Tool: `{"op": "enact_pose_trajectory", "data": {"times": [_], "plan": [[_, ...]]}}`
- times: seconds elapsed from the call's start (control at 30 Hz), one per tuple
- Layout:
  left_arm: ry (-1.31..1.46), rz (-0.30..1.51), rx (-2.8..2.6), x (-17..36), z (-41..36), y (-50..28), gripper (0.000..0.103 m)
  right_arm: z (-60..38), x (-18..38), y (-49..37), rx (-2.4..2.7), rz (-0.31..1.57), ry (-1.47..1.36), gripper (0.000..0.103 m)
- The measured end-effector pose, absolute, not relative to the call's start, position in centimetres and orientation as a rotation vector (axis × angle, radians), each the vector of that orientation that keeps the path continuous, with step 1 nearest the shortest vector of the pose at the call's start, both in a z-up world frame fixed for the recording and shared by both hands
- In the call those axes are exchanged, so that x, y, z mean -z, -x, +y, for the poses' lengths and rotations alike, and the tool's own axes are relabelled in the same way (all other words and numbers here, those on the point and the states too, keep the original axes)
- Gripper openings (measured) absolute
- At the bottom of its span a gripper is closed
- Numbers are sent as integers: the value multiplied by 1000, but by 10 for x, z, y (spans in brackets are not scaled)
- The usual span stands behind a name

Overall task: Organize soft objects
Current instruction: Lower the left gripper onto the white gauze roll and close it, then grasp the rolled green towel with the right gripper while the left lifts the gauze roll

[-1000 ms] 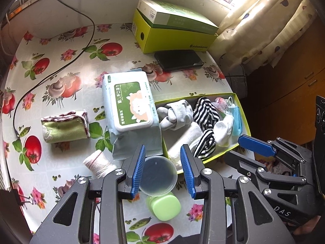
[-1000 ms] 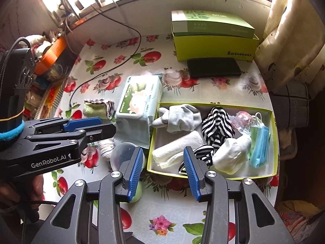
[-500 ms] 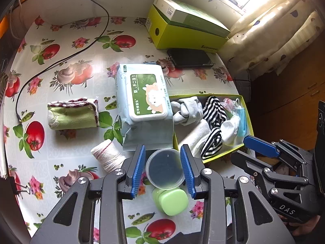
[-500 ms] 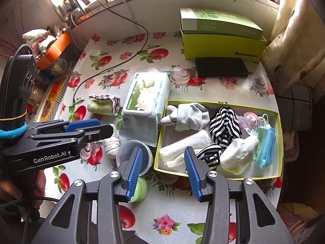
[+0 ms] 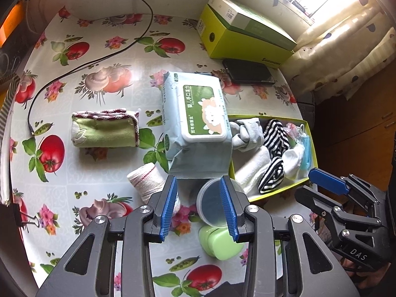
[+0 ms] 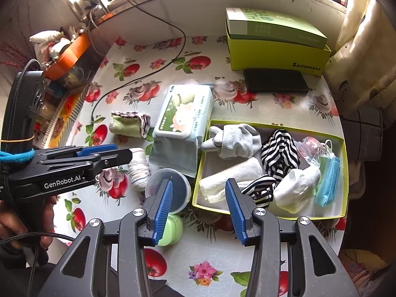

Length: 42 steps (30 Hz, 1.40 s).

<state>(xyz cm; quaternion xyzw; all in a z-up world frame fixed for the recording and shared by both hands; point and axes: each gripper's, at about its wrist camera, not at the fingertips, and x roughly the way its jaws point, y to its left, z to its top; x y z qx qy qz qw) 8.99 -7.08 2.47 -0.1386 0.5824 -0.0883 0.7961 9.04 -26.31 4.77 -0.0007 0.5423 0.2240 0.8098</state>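
Observation:
A yellow-green tray (image 6: 272, 123) holds grey socks (image 6: 235, 141), a striped cloth (image 6: 279, 153), a white towel (image 6: 230, 175) and a blue face mask (image 6: 329, 173). Left of the tray lie a wipes pack (image 5: 198, 121), a folded green towel (image 5: 104, 128) and a rolled white cloth with red stripes (image 5: 146, 180). My left gripper (image 5: 198, 179) hangs open above the table, its left finger beside the rolled cloth, nothing between the pads. My right gripper (image 6: 198, 182) is open over the tray's near left corner, holding nothing.
A clear round tub (image 5: 212, 205) and a small green case (image 5: 220, 242) sit by the tray's near corner. A green shoebox (image 5: 247, 37) and a black flat case (image 5: 247, 74) stand at the back. A black cable (image 5: 86, 64) crosses the tablecloth. Curtain hangs right.
My left gripper has shifted left: the tub was between its fingers and now sits behind the right finger, with the rolled cloth nearer. The right gripper has barely moved.

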Motion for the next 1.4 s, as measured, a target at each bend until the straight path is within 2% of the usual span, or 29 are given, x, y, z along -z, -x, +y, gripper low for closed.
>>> {"op": "enact_pose_trajectory", "data": {"times": [0.67,0.7,0.8,1.4], "plan": [[385,1303,115,6,-36,-84,37,-252,-41,-93,-510,1183,11,45],[389,1309,110,10,-35,-84,38,-251,-40,-92,-512,1185,12,45],[417,1335,96,25,-31,-84,49,-249,-38,-93,-519,1191,14,46],[459,1417,78,80,-45,-98,49,-244,-33,-97,-526,1211,26,46]]}}
